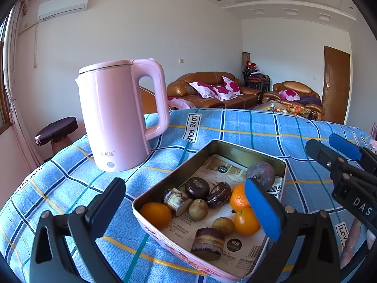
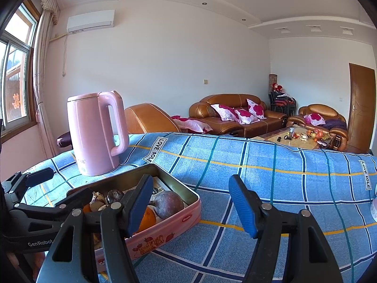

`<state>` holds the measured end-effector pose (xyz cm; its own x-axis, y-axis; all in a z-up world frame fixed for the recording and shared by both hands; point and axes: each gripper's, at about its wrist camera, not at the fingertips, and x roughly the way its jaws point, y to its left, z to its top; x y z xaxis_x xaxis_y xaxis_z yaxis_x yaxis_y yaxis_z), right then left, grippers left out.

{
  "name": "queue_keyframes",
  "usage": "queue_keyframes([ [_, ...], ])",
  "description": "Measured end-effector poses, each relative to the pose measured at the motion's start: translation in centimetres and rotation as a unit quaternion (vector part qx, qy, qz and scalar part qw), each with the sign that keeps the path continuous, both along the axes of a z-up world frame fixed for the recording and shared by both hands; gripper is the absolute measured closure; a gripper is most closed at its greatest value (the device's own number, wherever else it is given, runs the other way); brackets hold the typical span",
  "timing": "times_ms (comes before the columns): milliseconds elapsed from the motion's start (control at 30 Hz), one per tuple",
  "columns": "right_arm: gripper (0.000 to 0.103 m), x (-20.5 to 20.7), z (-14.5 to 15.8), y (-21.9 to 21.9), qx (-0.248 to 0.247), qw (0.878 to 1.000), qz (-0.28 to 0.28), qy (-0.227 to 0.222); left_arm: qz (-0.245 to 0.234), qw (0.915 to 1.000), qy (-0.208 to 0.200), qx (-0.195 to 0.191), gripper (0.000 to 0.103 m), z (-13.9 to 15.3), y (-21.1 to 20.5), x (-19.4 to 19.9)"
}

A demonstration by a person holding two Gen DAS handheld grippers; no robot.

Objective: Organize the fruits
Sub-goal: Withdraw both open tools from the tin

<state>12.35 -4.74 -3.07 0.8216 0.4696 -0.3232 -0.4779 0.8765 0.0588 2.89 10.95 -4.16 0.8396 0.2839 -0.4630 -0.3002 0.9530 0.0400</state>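
On the checked-cloth tabletop [image 1: 235,122], fruits [image 1: 247,220] sit gathered inside the tin [image 1: 238,148] at 5 o'clock of the kettle [image 1: 117,115], left hand-held gripper [image 1: 186,210] spread wide astride it, right hand-held gripper [image 2: 190,202] released, empty, likely awaiting another piece.
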Motion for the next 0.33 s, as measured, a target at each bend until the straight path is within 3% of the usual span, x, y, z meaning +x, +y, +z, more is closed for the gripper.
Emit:
queue_keyframes([
  [333,0.035,-0.04,-0.21,-0.09,-0.001,1.000,-0.001,0.002,0.002,1.0000,0.004,0.002,0.000,-0.10,-0.09,-0.47],
])
